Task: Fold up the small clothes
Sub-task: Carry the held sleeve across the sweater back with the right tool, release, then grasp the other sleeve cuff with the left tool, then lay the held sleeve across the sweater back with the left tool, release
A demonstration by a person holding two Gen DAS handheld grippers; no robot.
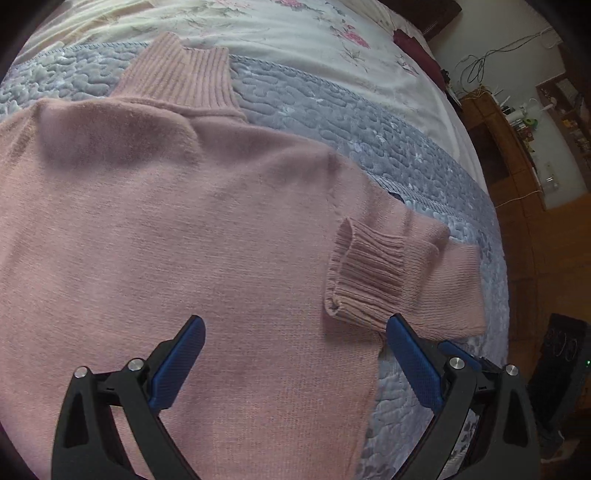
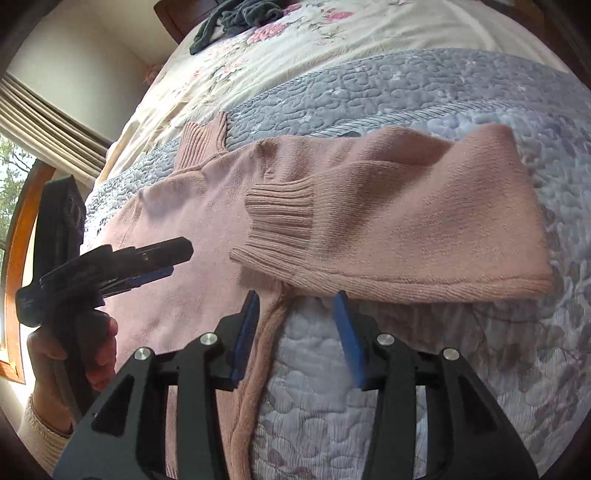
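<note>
A pink knit sweater (image 1: 166, 229) lies flat on a grey-blue quilt (image 1: 332, 122), its ribbed turtleneck (image 1: 177, 70) pointing toward the far side. One sleeve (image 2: 424, 229) is folded back across the body, ending in a ribbed cuff (image 1: 369, 269) (image 2: 284, 214). My left gripper (image 1: 295, 319) hovers open over the sweater's body, just short of that cuff, with nothing between its blue pads. My right gripper (image 2: 296, 295) stands open at the sweater's side edge (image 2: 266, 350), which runs between its fingers, below the folded sleeve. A hand (image 2: 103, 350) holds the left gripper (image 2: 155, 262) above the body.
A floral sheet (image 2: 295, 55) covers the bed beyond the quilt, with dark clothes (image 2: 236, 18) and a dark red cloth (image 1: 410, 40) at its far end. Wooden furniture (image 1: 509, 155) and cables stand off the bed's right side. A window and curtain (image 2: 44, 122) are on the left.
</note>
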